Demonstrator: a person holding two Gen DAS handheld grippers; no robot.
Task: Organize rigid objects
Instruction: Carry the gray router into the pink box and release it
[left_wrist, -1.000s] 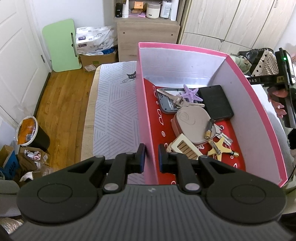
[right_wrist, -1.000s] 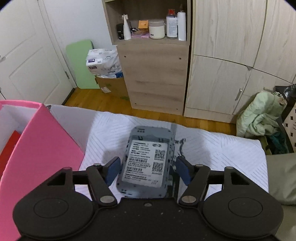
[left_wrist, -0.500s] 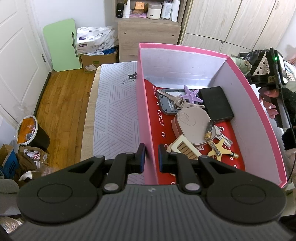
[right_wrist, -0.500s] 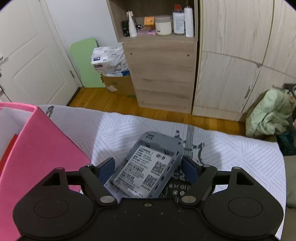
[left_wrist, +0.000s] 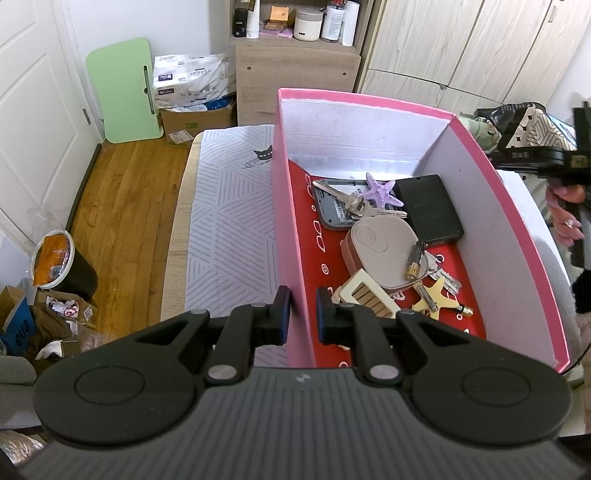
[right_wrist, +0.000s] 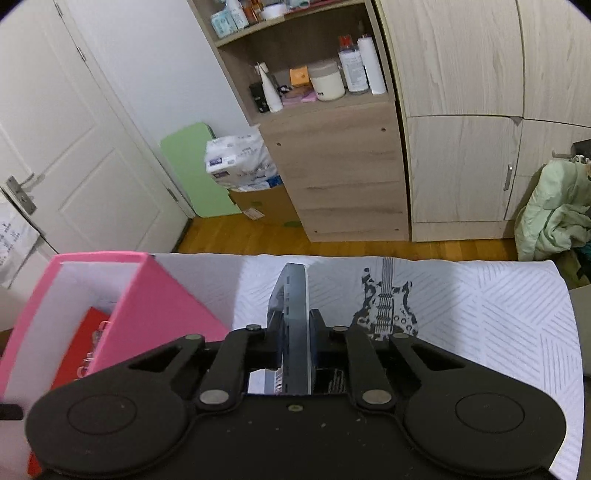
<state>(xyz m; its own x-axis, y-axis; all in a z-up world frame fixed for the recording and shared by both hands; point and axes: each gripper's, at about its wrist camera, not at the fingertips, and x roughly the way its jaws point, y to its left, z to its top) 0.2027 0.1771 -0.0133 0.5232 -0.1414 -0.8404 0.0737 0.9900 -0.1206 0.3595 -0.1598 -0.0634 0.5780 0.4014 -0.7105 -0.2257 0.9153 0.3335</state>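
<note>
My left gripper is shut on the left wall of the pink box. Inside the box lie a grey device, keys, a purple starfish, a black case, a brown pouch, batteries and a yellow star. My right gripper is shut on a flat grey device, held on edge above the bed cover. The pink box is to its left. The right gripper shows at the far right of the left wrist view.
The box stands on a bed with a white striped cover, with a guitar print. Beyond are a wooden shelf unit, wardrobe doors, a green board, a white door, a bin and clothes.
My right gripper has closed on the grey device, lifted it and turned it from lying flat to standing on edge. The left gripper has stayed on the box wall.
</note>
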